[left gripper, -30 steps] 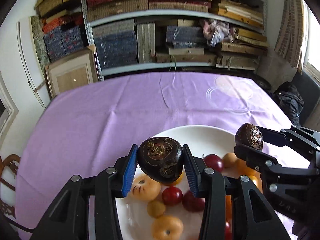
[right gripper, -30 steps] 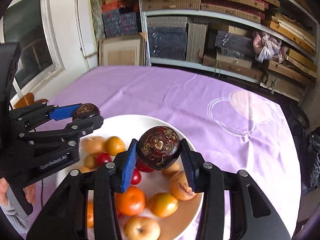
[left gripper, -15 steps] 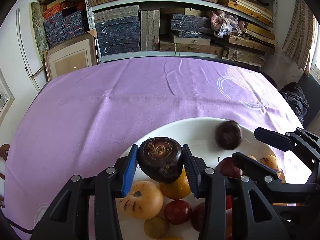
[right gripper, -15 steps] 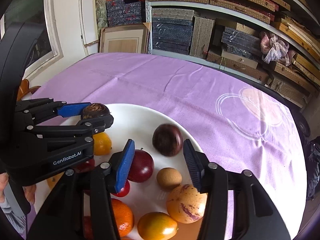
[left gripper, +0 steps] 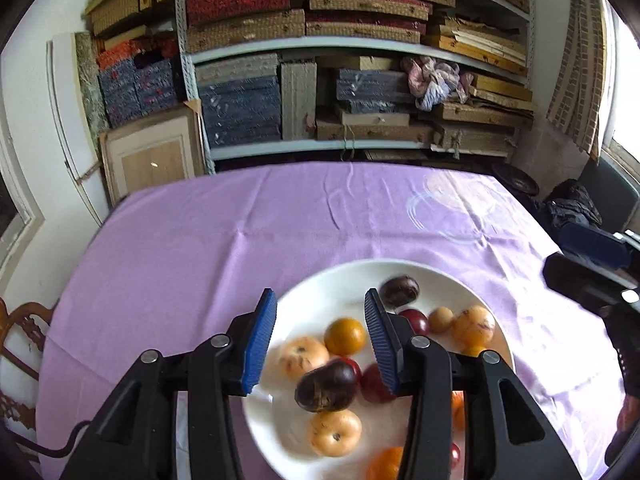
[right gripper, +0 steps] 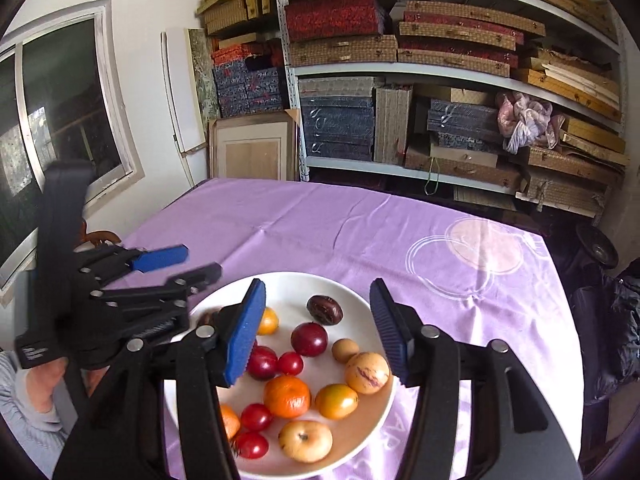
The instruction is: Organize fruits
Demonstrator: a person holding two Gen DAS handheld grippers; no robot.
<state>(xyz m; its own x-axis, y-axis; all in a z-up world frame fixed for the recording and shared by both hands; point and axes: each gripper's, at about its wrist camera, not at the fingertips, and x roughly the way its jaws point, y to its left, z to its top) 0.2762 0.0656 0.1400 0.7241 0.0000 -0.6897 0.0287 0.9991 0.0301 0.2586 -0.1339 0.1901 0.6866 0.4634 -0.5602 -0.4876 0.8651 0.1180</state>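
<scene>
Your left claw (left gripper: 320, 340) hangs over the white plate (right gripper: 288, 284) with nothing gripped, its jaws closing a little. Your right claw (right gripper: 316, 328) is empty too, jaws opening. On the plate, which sits on the purple-covered bench (right gripper: 320, 220), I count two dark passion fruits: one (right gripper: 325, 310) near the far rim, one (left gripper: 326, 386) lying loose among the others. There are also about five red fruits, four or five orange ones, two pale yellow ones and one small tan one (right gripper: 345, 350).
</scene>
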